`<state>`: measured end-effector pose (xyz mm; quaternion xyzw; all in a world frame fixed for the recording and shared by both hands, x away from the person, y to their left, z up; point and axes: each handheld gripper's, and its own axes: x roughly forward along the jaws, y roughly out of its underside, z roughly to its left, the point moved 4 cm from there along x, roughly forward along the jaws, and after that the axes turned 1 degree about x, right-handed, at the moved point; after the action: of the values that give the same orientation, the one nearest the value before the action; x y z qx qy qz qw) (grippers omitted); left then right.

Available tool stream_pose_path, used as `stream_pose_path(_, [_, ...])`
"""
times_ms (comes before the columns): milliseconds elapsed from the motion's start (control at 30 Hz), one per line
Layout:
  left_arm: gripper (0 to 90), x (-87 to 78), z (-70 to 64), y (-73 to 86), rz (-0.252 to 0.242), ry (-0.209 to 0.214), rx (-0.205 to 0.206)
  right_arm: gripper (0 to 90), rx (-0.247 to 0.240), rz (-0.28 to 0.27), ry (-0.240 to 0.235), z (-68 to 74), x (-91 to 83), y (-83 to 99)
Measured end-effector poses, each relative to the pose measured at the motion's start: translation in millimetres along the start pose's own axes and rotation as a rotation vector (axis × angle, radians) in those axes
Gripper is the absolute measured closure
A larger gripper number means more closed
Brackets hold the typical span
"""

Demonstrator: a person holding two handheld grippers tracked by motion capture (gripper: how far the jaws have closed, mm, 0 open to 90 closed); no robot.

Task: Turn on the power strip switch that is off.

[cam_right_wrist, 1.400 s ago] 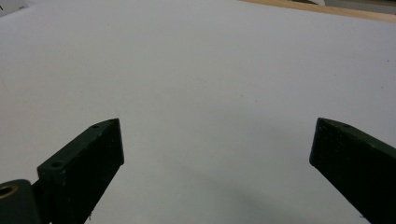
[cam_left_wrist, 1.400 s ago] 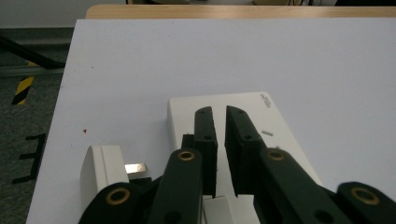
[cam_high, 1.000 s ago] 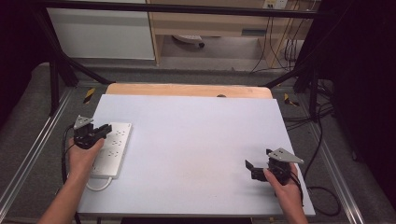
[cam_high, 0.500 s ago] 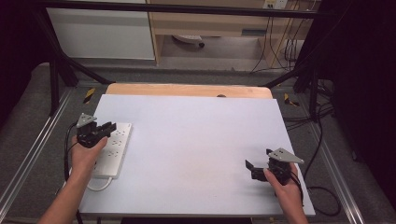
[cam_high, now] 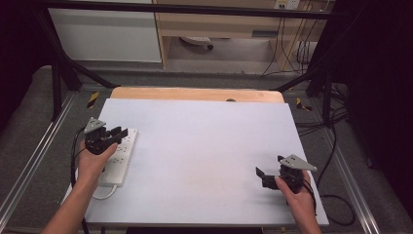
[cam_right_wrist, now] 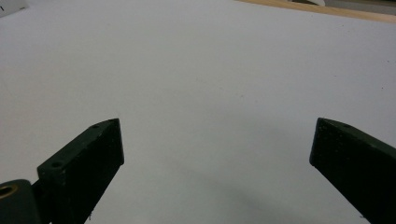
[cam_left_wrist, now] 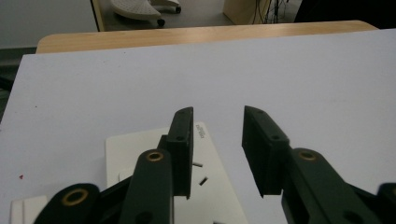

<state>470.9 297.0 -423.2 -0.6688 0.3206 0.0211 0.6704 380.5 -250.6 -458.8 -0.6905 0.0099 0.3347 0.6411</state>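
**White power strip under the left claw, right claw idle**

High view: the white strip (cam_high: 118, 156) lies at the left edge of the pale bench (cam_high: 204, 146), its length running toward the far edge. The left claw (cam_high: 122, 133) hangs over the strip's far end, jaws parted by a modest gap and holding nothing. The right claw (cam_high: 262, 176) sits near the right front corner, well apart from the strip, jaws spread wide and empty. A white cord (cam_high: 100, 195) loops off the strip's near end beside the left hand (cam_high: 92, 163). Nothing on the bare surface blocks either claw.

Left gripper view: the left jaw overlaps the strip (cam_left_wrist: 163, 154) and its outlet slots, while the right jaw stands past its edge over bare bench. My guess is that a squeeze from this offset would catch only one side and skid the strip, or tip it against the pull of the cord.

Right gripper view: the jaws stand far apart above bare bench (cam_right_wrist: 210, 84), with a white corner (cam_right_wrist: 11, 5) at the far left edge.
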Motion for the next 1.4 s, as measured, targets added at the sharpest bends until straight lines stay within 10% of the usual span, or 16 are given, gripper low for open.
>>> stream_pose_path(1400, [19.6, -21.5, -69.5, 0.2, -0.008, 0.239, 0.042, 3.3, -0.004, 0.000, -0.002, 0.7, 0.4, -0.2])
